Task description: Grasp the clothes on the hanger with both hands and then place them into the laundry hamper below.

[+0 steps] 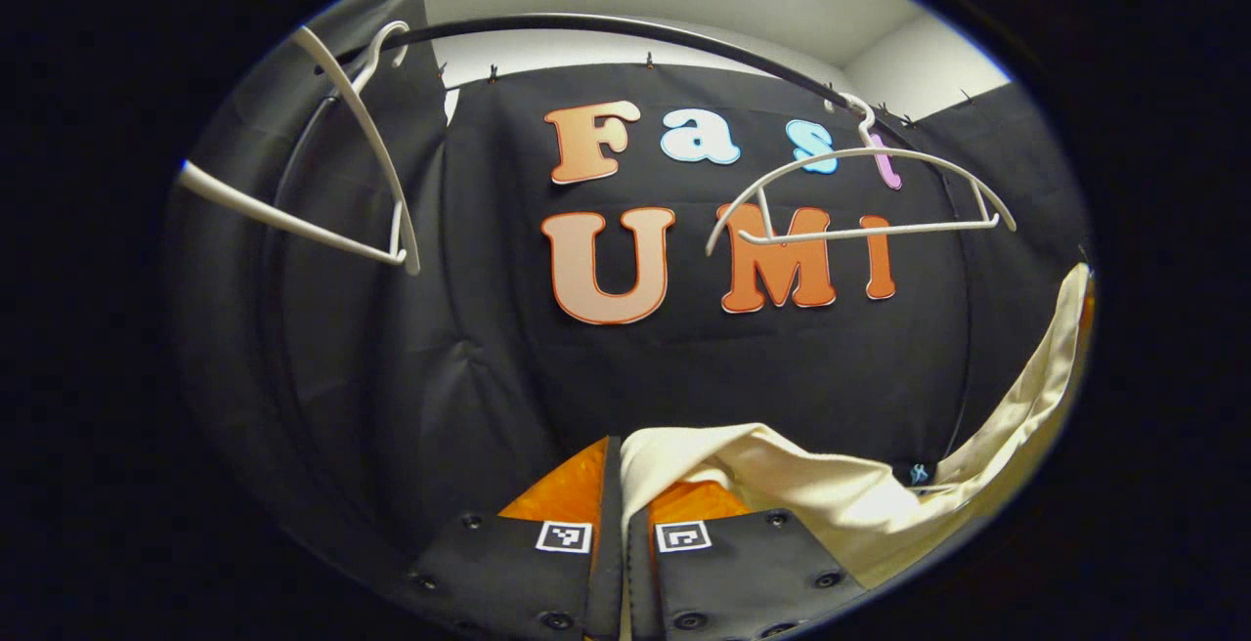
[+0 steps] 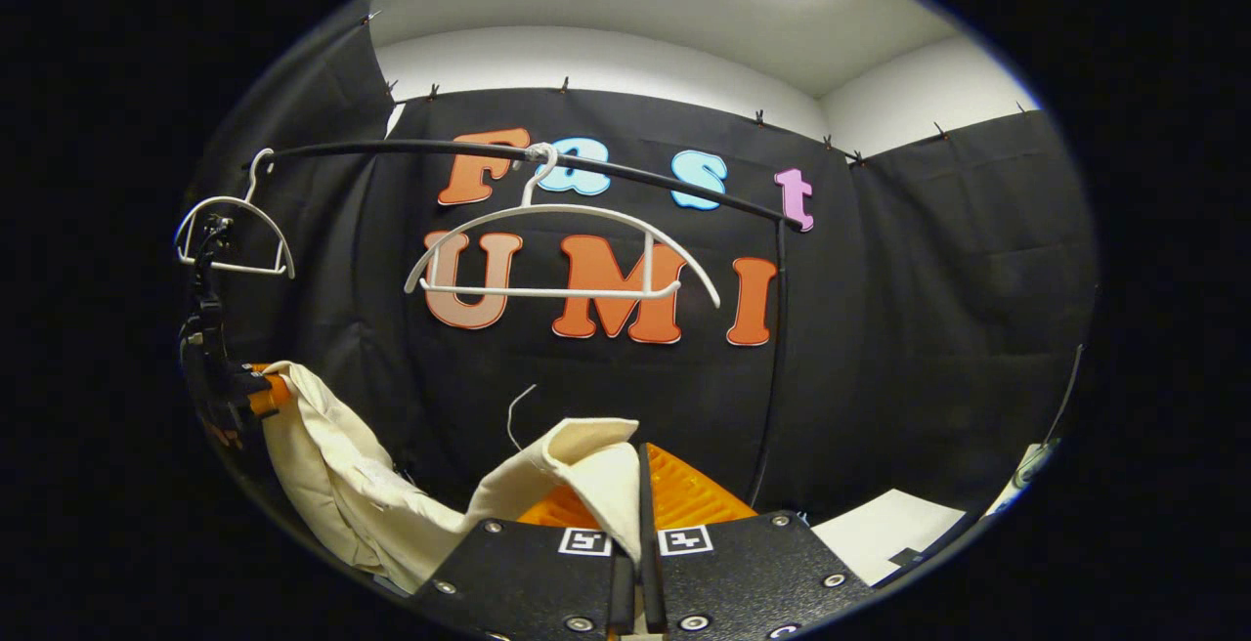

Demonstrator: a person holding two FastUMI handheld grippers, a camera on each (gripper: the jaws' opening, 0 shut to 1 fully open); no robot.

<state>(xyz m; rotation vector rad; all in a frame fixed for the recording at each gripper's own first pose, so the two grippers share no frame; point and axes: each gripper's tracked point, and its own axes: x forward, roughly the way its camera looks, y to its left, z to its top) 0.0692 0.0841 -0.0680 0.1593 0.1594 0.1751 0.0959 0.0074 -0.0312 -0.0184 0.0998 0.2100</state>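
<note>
A cream garment (image 1: pixel 841 490) is off the hangers and stretches between my two grippers. In the left gripper view my left gripper (image 1: pixel 618 485) is shut on one edge of it, and the cloth trails off to the right. In the right gripper view my right gripper (image 2: pixel 640 490) is shut on the garment's (image 2: pixel 410 509) other edge, and the cloth sags away to the left toward the left gripper (image 2: pixel 239 397), seen farther off. Two bare white hangers (image 1: pixel 860 196) (image 1: pixel 323 182) hang on the black rail (image 1: pixel 606 27).
The rail's upright post (image 2: pixel 772 367) stands right of centre in the right gripper view. A white surface (image 2: pixel 880 534) lies low at the right. Black cloth walls close in behind and on both sides.
</note>
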